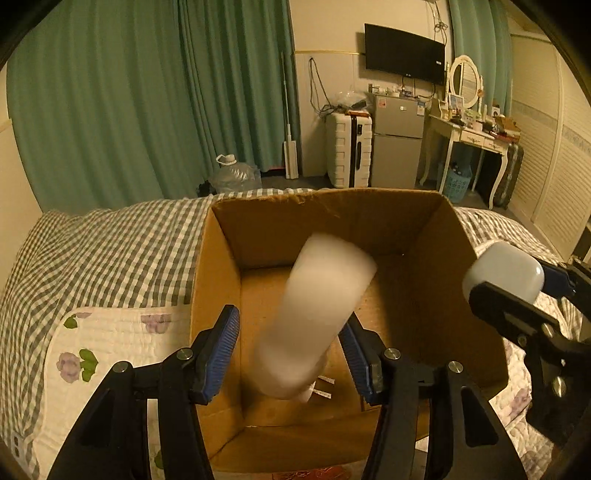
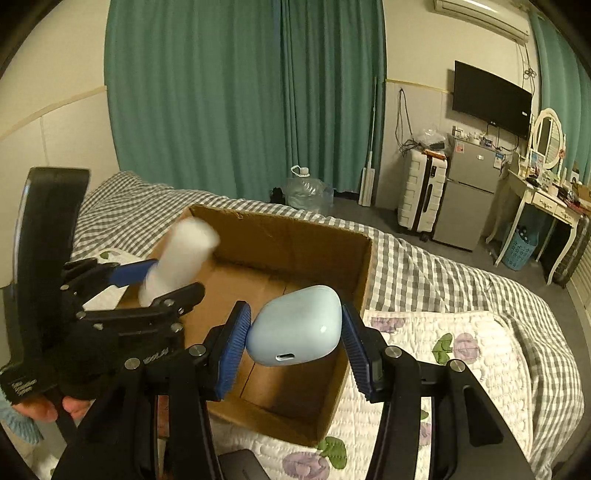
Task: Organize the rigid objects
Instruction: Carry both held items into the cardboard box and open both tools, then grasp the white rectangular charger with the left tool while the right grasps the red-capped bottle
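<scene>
Your left claw (image 1: pixel 290 354) stands spread wide; the blurred white bottle (image 1: pixel 317 314) between its pads touches neither, over the open cardboard box (image 1: pixel 218 295). Your right claw (image 2: pixel 295 347) pinches the pale blue earbud case (image 2: pixel 293 326) above the same box, which sits on the checkered bed (image 2: pixel 424 273).

Bed (image 1: pixel 110 251) with grey-white checked cover, floral quilted pad (image 2: pixel 461 354) on top. Green curtains (image 1: pixel 129 92) cover far wall left. Clear water jug (image 1: pixel 236 175) on floor below curtains. Flat mop (image 1: pixel 290 147) leans on wall just right of curtains. White suitcase (image 1: pixel 349 151) beside grey two-door fridge (image 1: pixel 399 144), touching or nearly. Black TV (image 1: pixel 404 53) on wall above fridge. White dressing table (image 1: pixel 469 140) with oval mirror (image 1: pixel 464 79) far right, blue basket (image 1: pixel 456 184) under it. Air conditioner (image 2: pixel 484 16) high on wall.
</scene>
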